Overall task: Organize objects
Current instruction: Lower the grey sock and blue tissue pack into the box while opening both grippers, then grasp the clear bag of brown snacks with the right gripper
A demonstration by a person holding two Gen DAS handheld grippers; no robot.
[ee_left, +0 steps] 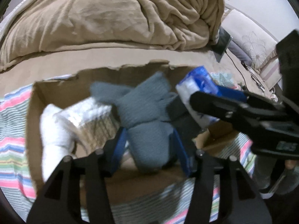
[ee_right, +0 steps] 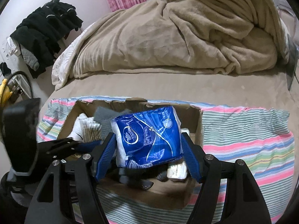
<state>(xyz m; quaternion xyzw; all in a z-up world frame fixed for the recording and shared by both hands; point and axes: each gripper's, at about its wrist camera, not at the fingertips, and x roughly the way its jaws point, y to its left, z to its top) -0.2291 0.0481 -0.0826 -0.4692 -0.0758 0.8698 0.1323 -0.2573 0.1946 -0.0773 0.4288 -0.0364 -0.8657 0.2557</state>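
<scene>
Tissue pack point(ee_right: 147, 136): I am clamping it between my right tool point(ee_right: 148, 156), above the cardboard box point(ee_right: 194, 115). Soft, light, slippery film; gripping its flanks. My left tool point(ee_left: 149, 149) is pinching the grey knit cloth point(ee_left: 147, 112).

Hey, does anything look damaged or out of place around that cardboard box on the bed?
Yes: the brown cardboard box has a ragged, torn back rim, its flaps apparently ripped away. Inside, the grey knitted cloth lies crumpled. Nothing looks spilled.
</scene>
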